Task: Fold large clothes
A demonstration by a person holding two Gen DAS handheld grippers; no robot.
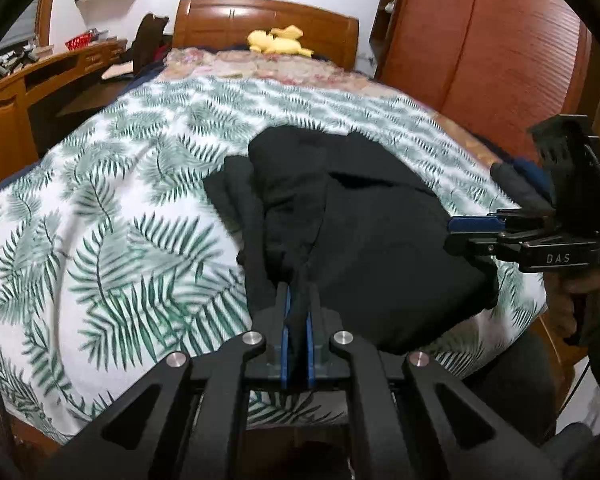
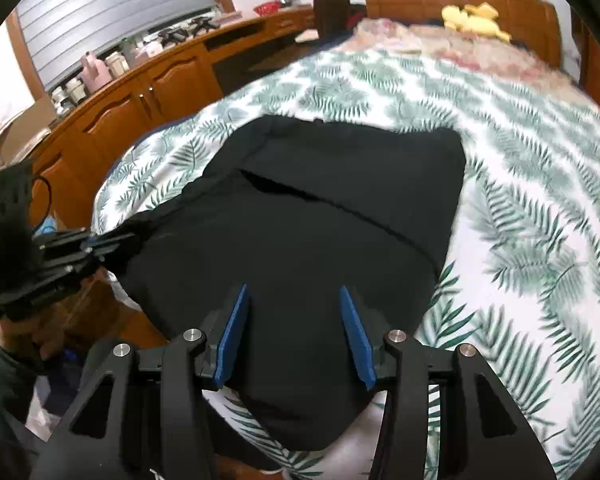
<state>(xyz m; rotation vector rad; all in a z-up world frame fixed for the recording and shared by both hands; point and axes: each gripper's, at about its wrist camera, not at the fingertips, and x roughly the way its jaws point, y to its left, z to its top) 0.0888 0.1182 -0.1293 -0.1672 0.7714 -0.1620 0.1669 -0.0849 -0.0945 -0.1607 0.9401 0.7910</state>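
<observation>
A large black garment (image 1: 364, 224) lies partly folded on the bed's fern-print cover (image 1: 112, 216). My left gripper (image 1: 299, 292) is shut on a bunched edge of the black garment near the bed's foot. It also shows at the left of the right wrist view (image 2: 100, 246), pinching the garment's stretched corner. My right gripper (image 2: 292, 292) is open and empty, hovering over the garment (image 2: 308, 208) near its front edge. In the left wrist view the right gripper (image 1: 456, 232) shows from the side at the garment's right edge.
A wooden headboard (image 1: 268, 20) with a yellow plush toy (image 1: 278, 42) is at the far end. A wooden desk and cabinets (image 2: 148, 80) run along the bed's left side. A wooden wardrobe (image 1: 480, 40) stands on the right. The bed cover (image 2: 520, 208) extends to the right.
</observation>
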